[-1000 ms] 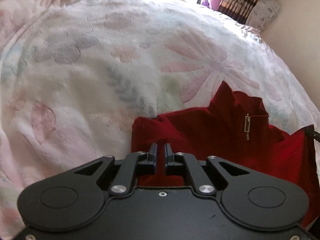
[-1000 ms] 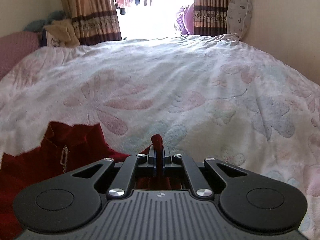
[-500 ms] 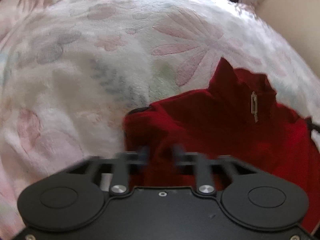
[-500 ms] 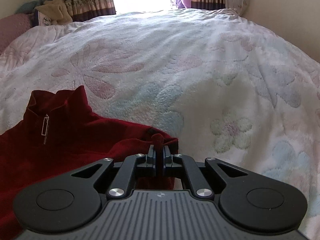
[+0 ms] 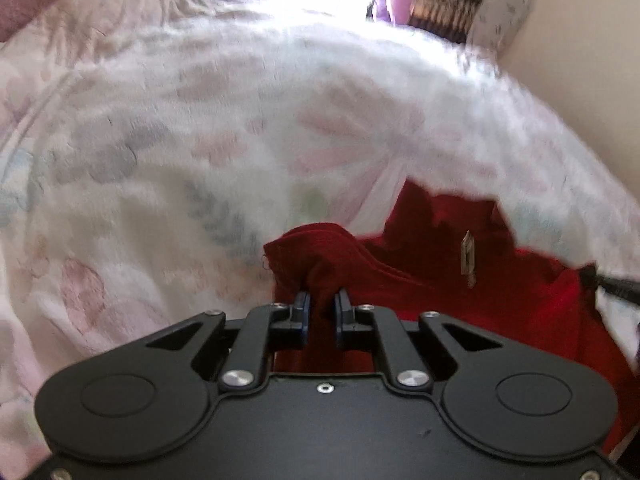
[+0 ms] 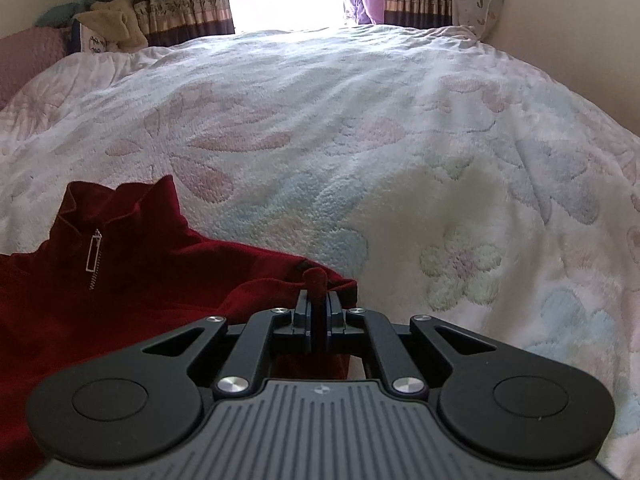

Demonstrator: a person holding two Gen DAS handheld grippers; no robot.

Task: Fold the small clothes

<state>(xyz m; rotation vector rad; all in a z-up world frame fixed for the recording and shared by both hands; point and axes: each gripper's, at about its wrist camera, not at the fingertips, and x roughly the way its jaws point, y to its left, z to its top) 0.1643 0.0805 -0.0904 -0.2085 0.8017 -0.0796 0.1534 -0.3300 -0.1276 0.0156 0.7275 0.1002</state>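
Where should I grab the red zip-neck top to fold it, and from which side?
Grip the red top at its two outer corners, one per gripper, coming in low from the near edge. The collar lies away from you, and both the left gripper and right gripper already pinch bunched fabric there.

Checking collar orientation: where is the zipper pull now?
In the right wrist view, zipper pull hangs below the red pullover's collar, left of the right gripper.

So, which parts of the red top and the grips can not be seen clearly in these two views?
- Left wrist view: the red top is motion-blurred; its lower part is hidden behind the left gripper.
- Right wrist view: the top's left side is cut off by the edge; the right gripper body covers the hem.
- Sleeves: not identifiable in either view.
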